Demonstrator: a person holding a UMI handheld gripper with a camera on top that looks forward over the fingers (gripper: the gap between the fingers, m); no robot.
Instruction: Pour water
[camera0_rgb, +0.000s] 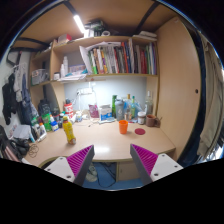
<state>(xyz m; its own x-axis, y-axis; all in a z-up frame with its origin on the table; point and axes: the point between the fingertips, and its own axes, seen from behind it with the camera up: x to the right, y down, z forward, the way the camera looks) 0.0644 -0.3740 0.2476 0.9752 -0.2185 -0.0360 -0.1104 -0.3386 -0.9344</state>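
An orange cup (123, 126) stands on the wooden desk (100, 143), well beyond my fingers. A yellow bottle (69, 131) stands on the desk's left part, with green bottles (47, 119) behind it. Several more bottles (131, 106) line the back of the desk near the wall. My gripper (112, 160) is held back from the desk's front edge, its two magenta pads (145, 158) spread wide apart with nothing between them. The fingers touch nothing.
A bookshelf (110, 58) full of books hangs above the desk, under a lit ceiling lamp (79, 22). A wooden cabinet wall (180, 90) closes the right side. Clutter and hanging things (15, 100) fill the left. Cables lie on the floor under the desk (100, 172).
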